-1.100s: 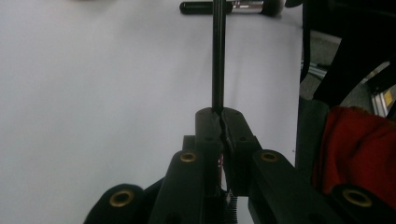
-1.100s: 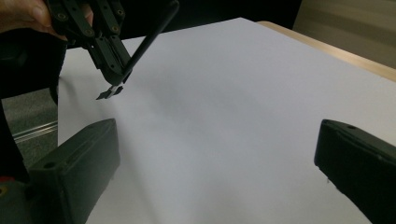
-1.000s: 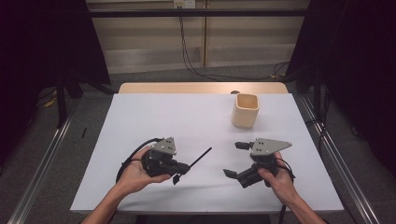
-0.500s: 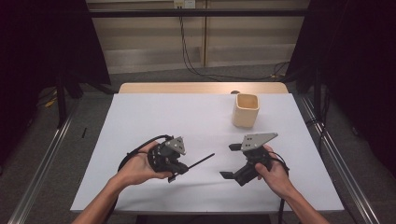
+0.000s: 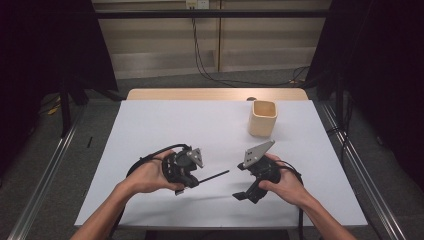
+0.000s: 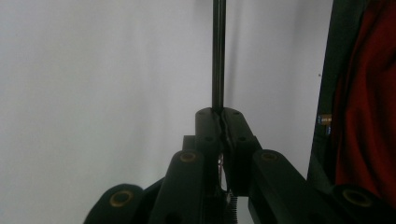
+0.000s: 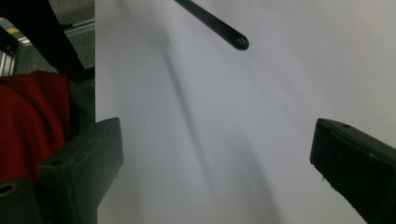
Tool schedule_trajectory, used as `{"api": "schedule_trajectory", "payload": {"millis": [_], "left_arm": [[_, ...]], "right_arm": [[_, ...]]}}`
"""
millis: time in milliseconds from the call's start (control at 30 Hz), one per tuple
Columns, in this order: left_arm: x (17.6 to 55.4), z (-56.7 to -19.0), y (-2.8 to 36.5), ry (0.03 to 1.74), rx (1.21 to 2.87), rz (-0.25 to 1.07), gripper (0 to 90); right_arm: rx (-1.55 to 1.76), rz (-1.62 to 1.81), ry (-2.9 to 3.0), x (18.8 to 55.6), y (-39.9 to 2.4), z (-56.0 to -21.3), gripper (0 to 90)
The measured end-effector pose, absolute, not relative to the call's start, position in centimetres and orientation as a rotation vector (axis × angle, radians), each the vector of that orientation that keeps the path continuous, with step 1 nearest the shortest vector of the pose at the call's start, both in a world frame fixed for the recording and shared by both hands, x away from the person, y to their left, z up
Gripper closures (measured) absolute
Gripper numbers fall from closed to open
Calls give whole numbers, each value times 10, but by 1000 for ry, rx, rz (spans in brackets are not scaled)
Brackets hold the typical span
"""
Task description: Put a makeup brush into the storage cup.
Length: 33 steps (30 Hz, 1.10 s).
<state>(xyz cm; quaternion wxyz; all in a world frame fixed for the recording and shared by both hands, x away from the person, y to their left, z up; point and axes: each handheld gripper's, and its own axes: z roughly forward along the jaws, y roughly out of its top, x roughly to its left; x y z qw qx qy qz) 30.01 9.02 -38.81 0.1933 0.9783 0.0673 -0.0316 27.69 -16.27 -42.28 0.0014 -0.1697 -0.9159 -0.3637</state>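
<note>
My left gripper [image 5: 194, 181] sits at the table's front left, shut on a thin black rod [image 5: 214, 175] that points right toward the other hand. In the left gripper view its jaws [image 6: 223, 114] meet on the rod [image 6: 218, 56], which runs straight ahead. To the right my right gripper [image 5: 241, 182] stands open, jaws facing left toward the rod's tip, a short gap away. In the right gripper view its jaws [image 7: 217, 140] stand wide apart with nothing between them, and the rod's rounded end [image 7: 219, 30] shows above them. A beige cup [image 5: 262, 118] stands upright at the back right.
A white sheet covers the table [image 5: 175, 125]; a wooden strip shows at its far edge. Cables trail from both grippers. The person's red clothing [image 6: 364, 107] lies beyond the near edge. Metal rails run along both sides.
The right gripper has moved left toward the rod and tilted. The left gripper has shifted slightly right, and the rod now lies flatter, its tip lower.
</note>
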Motion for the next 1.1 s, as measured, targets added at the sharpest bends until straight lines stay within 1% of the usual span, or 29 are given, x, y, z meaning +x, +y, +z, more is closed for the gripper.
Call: {"api": "schedule_trajectory", "payload": {"millis": [500,567,733,800,833,900,933,1000,1067,1100], "left_arm": [[302,-392,75,109,2884,-96,861],[302,-392,74,113,2886,-115,861],[302,-393,71,92,2916,-115,861],[301,-394,69,106,2908,-120,861],[301,-393,69,79,2919,-109,861],[300,-395,68,98,2917,-120,861],[302,-395,68,70,2935,-124,861],[301,-396,67,61,2949,-120,860],[301,-397,67,63,2947,-127,861],[301,-398,66,60,2945,-123,861]], "right_arm": [[-405,-824,-2923,289,-144,-421,34],[-394,-763,-2926,290,-141,-422,35],[-377,-614,-2928,295,-135,-424,45],[-370,-582,-2929,297,-132,-423,56],[-367,-572,-2932,298,-131,-423,64],[-371,-555,-2939,302,-129,-420,81],[-371,-555,-2939,302,-129,-420,81],[-378,-541,-2936,304,-128,-419,122],[-366,-543,-2922,307,-127,-419,196],[-352,-532,-2897,308,-125,-419,251]]}}
